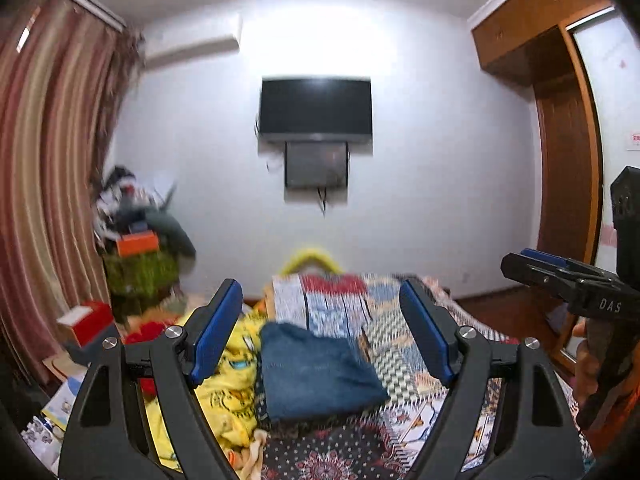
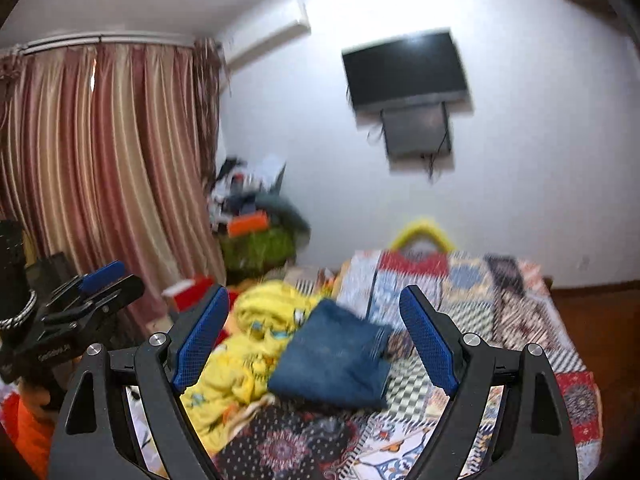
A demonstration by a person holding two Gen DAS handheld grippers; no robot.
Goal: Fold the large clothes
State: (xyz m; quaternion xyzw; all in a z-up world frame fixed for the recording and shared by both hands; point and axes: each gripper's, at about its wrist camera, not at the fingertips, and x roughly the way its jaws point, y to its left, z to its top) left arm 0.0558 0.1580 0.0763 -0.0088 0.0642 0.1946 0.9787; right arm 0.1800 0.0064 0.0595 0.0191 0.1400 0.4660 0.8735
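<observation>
On the patchwork bedspread (image 1: 404,344), blue jeans (image 1: 316,372) lie folded.

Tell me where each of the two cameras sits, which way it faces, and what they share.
Left wrist: on the left gripper, facing the bed and TV wall; open blue-padded fingers, right gripper at right edge.
Right wrist: on the right gripper, angled toward the curtain; left gripper at left.
Shared: folded blue jeans, yellow cloth, patchwork bedspread.
</observation>
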